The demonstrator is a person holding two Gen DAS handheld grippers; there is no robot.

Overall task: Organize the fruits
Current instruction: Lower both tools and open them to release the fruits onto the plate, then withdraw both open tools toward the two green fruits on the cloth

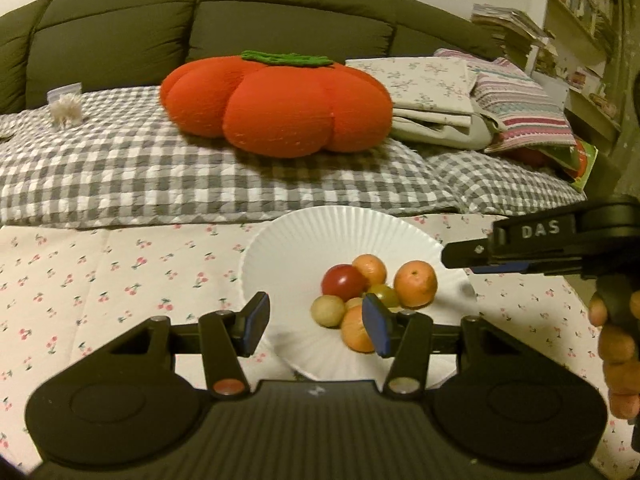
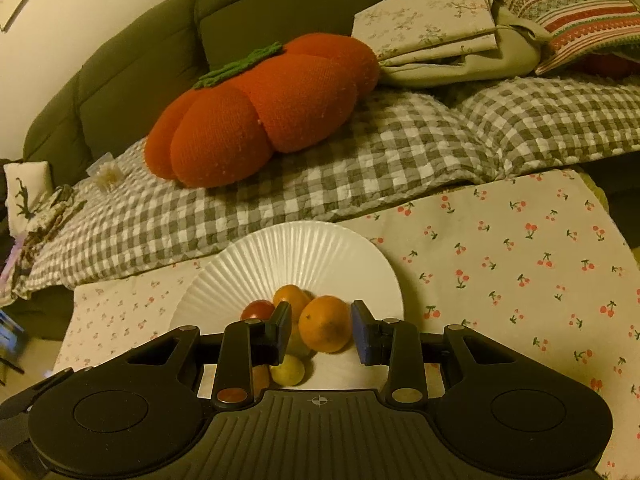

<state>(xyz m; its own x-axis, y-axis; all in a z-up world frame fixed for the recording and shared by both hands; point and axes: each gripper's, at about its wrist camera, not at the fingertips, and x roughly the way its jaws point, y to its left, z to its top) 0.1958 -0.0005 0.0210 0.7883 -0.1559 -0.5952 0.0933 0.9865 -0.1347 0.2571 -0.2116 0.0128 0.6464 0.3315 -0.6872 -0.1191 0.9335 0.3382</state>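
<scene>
A white fluted plate (image 1: 304, 240) (image 2: 304, 256) sits on the cherry-print cloth and holds several small fruits: oranges (image 1: 415, 283) (image 2: 325, 323), a red tomato (image 1: 343, 281) (image 2: 256, 310), and yellow-green fruits (image 1: 328, 310) (image 2: 287, 370). My left gripper (image 1: 316, 326) is open and empty, low over the plate's near edge, its right finger in front of an orange (image 1: 354, 330). My right gripper (image 2: 320, 332) is open with its jaws on either side of the large orange, not touching it. It shows from the side in the left wrist view (image 1: 460, 256).
The cherry-print cloth (image 1: 100, 280) (image 2: 520, 260) covers the table. Behind it is a checked blanket (image 1: 160, 176) with a red tomato-shaped cushion (image 1: 276, 104) (image 2: 260, 116), folded linens (image 1: 440, 88) and a dark green sofa back (image 1: 120, 28).
</scene>
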